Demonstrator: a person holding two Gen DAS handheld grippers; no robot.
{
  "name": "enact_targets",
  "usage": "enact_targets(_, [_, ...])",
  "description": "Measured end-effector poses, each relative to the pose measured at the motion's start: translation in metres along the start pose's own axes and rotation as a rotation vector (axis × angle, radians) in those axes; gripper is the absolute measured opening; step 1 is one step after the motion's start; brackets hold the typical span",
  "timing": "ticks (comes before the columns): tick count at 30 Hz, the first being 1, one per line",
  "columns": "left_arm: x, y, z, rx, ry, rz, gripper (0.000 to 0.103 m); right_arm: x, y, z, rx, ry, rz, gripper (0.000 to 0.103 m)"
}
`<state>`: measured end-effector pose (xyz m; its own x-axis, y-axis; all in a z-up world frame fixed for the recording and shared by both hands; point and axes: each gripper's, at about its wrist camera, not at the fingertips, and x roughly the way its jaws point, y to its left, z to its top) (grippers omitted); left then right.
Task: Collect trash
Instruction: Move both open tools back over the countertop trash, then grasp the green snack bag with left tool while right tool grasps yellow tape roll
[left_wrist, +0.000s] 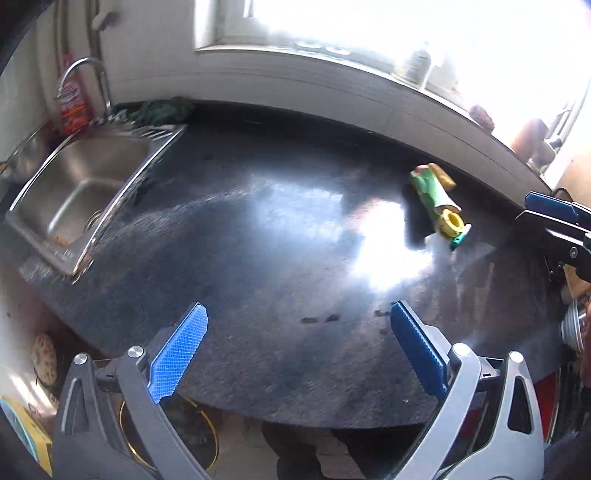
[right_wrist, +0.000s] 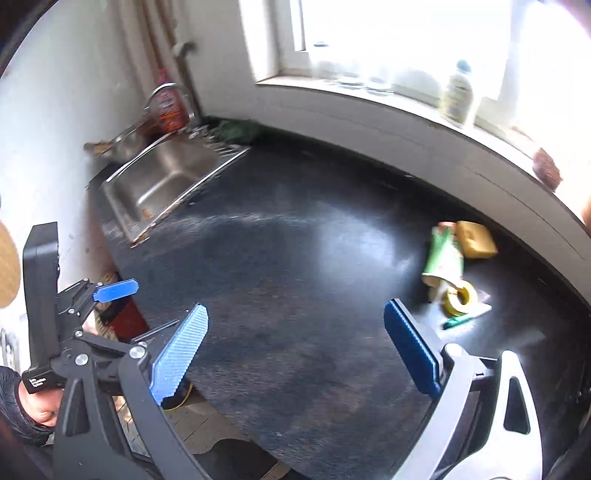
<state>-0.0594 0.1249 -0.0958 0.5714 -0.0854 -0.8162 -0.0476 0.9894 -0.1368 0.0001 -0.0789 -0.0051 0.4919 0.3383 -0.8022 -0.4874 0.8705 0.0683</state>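
The dark speckled stone countertop (left_wrist: 280, 258) fills both views, with glare at its centre. A stainless steel sink basin (left_wrist: 74, 192) is set into it at 10 o'clock, with a curved chrome faucet (left_wrist: 86, 79) and a red-labelled bottle (left_wrist: 74, 101) behind it. A white window sill (right_wrist: 406, 110) runs along the back edge from 12 to 3 o'clock.

The left gripper (left_wrist: 297, 345) hangs above the near counter edge, blue pads spread wide, holding nothing. The right gripper (right_wrist: 295, 345) is likewise spread and empty.

The trash lies clustered at 2 o'clock near the back wall: a crumpled green wrapper (right_wrist: 443, 256), touching a yellow sponge block (right_wrist: 476, 240), a yellow tape ring (right_wrist: 460, 297), and a small green cap piece (right_wrist: 456, 322).
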Motion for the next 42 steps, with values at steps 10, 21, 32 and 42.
enact_targets(10, [0.032, -0.125, 0.049, 0.215, 0.025, -0.099, 0.097, -0.034, -0.122, -0.033, 0.162, -0.063, -0.11, 0.093])
enact_targets(21, [0.069, -0.163, 0.081, 0.254, 0.071, -0.098, 0.097, -0.013, -0.175, -0.036, 0.167, -0.04, -0.064, 0.093])
enact_targets(32, [0.155, -0.196, 0.126, 0.282, 0.159, -0.115, 0.097, 0.056, -0.211, -0.029, 0.095, 0.041, 0.013, 0.093])
enact_targets(42, [0.246, -0.207, 0.162, 0.233, 0.266, -0.164, 0.096, 0.138, -0.229, -0.018, 0.026, 0.132, 0.082, 0.093])
